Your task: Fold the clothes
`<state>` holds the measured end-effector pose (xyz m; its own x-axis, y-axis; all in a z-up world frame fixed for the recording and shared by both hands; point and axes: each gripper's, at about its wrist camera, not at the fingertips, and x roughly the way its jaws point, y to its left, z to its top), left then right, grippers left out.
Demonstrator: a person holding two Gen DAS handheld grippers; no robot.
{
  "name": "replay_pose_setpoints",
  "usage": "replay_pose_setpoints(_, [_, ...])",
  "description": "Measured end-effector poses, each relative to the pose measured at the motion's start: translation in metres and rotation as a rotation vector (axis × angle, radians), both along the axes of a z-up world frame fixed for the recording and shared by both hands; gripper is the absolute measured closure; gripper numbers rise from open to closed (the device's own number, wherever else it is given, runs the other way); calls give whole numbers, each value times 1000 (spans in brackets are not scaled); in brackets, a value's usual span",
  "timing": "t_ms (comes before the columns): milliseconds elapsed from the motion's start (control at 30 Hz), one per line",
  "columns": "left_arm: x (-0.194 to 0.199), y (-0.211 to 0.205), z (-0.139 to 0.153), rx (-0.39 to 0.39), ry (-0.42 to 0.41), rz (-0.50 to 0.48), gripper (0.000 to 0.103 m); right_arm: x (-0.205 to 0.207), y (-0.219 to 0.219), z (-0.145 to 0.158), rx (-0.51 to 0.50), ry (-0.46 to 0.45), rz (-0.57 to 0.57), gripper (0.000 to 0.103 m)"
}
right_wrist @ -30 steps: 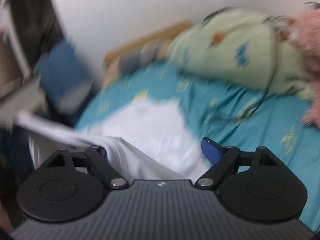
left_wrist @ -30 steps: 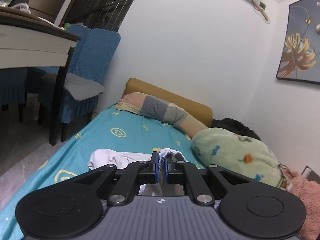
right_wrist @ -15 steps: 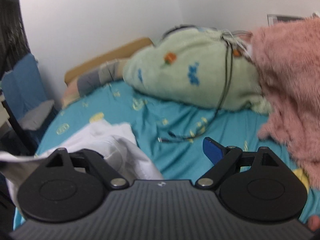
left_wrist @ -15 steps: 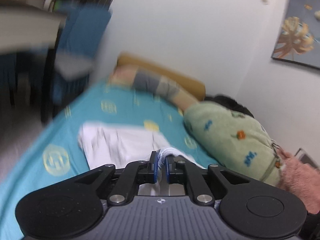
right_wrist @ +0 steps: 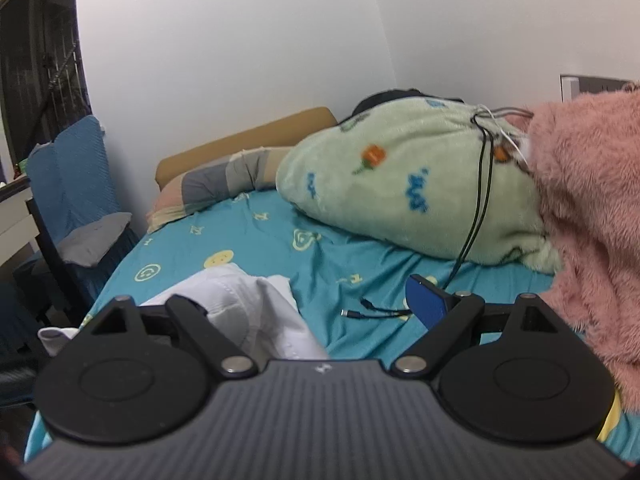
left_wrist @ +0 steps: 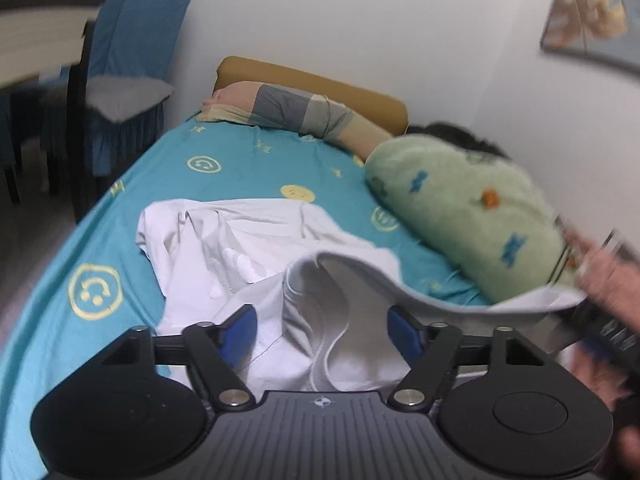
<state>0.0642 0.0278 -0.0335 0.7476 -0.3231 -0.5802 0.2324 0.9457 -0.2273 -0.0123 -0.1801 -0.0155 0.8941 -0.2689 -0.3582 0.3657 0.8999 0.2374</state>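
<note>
A crumpled white garment [left_wrist: 248, 248] lies on the teal bed sheet [left_wrist: 248, 160]. My left gripper [left_wrist: 322, 330] is open just above it, and a raised hem of the cloth arches between its blue pads [left_wrist: 240, 328]. That hem stretches right to the blurred right gripper [left_wrist: 600, 328] and a hand [left_wrist: 616, 280]. In the right wrist view, my right gripper [right_wrist: 308, 304] is open. The white garment [right_wrist: 248, 304] is draped over its left finger and hides it, while the right blue pad [right_wrist: 426, 300] is bare.
A green fleece blanket [right_wrist: 400, 184] and a pink fluffy blanket [right_wrist: 592, 220] are piled along the wall side. A black cable [right_wrist: 376, 314] lies on the sheet [right_wrist: 320, 264]. A striped pillow [left_wrist: 288, 108] sits at the headboard. A blue chair [left_wrist: 132, 60] and a table [left_wrist: 36, 40] stand left of the bed.
My left gripper was shut on the white cloth and has now opened, letting it go over the bed. The right gripper stayed open and swung right, with cloth still over its left finger.
</note>
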Motion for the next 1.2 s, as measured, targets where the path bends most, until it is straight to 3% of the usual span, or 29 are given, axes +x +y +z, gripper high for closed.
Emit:
replay_pose_setpoints(200, [23,-16,-23,192,35,81,28,-12,5,10,-46,-100,3,14])
replay_pose_setpoints(267, [25,-5,-23,199,35,157,28,-17,4,14,-70,-130,-24,14])
replay_pose_setpoints(433, [-3,45,11,-42,-81,338,26,-13,-4,11,-77,-96,-49,14])
replay_pose_setpoints(567, [-32,61,44,-140,-209,358,25,-7,-10,14,-54,-66,-49,14])
replay_pose_setpoints(633, [-43,69,65,-215,-240,351,28,-12,-10,40,-29,-111,-50,14])
replay_pose_setpoints(800, [-72,85,149,-329,-372,320,28,-46,-4,140,-67,-334,-11,14])
replay_pose_setpoints(1100, [-178,84,336,-308,-762,221,29,-147,6,316,-186,-682,32,14])
replay_pose_setpoints(1200, [-221,80,391,-281,-831,209,27,-190,7,358,-201,-759,36,14])
